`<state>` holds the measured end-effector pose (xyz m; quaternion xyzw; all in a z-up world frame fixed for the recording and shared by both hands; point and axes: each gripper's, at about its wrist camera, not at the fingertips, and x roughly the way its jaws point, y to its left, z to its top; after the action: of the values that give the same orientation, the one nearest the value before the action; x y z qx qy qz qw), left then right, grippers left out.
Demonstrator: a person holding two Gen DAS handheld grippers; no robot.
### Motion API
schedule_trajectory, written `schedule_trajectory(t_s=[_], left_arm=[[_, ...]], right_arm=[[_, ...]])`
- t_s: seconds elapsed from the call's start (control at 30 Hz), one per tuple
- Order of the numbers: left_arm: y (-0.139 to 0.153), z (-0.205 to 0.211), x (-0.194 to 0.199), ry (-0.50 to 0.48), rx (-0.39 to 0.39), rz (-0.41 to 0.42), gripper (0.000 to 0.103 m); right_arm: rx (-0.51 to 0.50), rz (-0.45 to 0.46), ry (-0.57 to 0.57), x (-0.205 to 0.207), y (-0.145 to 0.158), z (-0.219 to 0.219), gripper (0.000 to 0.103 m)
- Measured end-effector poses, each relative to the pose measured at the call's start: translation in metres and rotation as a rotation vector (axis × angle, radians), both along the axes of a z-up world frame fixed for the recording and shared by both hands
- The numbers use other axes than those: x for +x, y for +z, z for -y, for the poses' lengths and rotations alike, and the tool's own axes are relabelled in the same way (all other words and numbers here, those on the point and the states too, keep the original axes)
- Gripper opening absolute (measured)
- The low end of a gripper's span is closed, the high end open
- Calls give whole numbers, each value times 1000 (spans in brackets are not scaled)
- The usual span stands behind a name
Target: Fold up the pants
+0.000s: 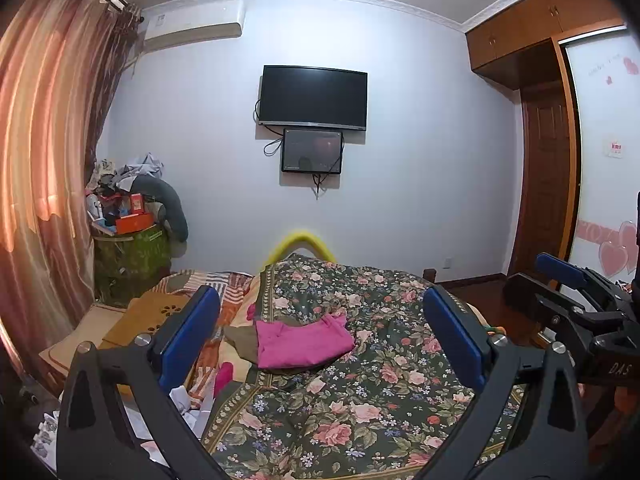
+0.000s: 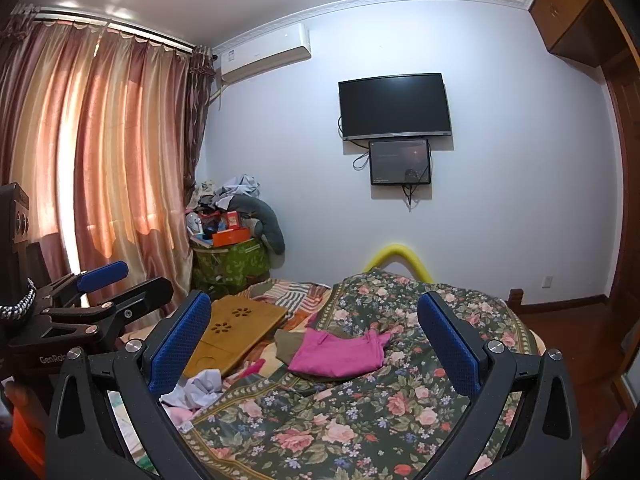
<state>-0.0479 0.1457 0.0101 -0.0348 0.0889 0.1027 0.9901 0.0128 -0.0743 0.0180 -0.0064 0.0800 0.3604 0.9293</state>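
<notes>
Pants (image 1: 302, 342) lie ahead of us on the floral quilt (image 1: 360, 412), a pink bundle resting partly on an olive-brown garment (image 1: 240, 342), well beyond both sets of fingertips. We hold the left gripper (image 1: 320, 336) with its blue pads spread wide and nothing between them; the right gripper (image 2: 314, 346) is likewise wide apart and empty.

From the left view the bundle sits a little left of centre between the fingers; from the right view it sits about centred. We judge its long axis to run roughly left to right across the bed, so both grippers would reach forward and down, one toward each end. Neither looks clearly nearer.

A wooden lap tray (image 2: 236, 330) lies left of the pants, and crumpled white cloth (image 2: 196, 390) lies near our left.

Readable writing: "DAS" on the right gripper as seen from the left view, and "GenRob", cut off, on the left gripper as seen from the right view.
</notes>
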Motion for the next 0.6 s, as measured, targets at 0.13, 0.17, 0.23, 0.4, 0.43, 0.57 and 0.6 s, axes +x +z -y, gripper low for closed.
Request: schedule_trajectory(t_s=[0.13,0.17,0.23,0.4,0.43,0.57,0.6], left_arm=[[0,0,1,-1,-3,2,103],[0,0,1,-2,-4,3,103],[0,0,1,-2,-4,2,103],[-2,-1,2,-18,-18,-4,103],[-2,-1,2,-21,-21,-4,103],[-2,0,4,-25,-31,-5,103],[-2,-1,4,-27,-32,-7,103]], right_arm=[[3,-1,-1,1,1,1,103],[4,0,-3,0,1,1,103],[5,-2,-4,1,1,2,103],[6,0,-6,1,1,3,103],[7,0,-6,1,2,3,103],[4,0,-8,1,2,4,103],[6,0,-8,1,2,4,103]])
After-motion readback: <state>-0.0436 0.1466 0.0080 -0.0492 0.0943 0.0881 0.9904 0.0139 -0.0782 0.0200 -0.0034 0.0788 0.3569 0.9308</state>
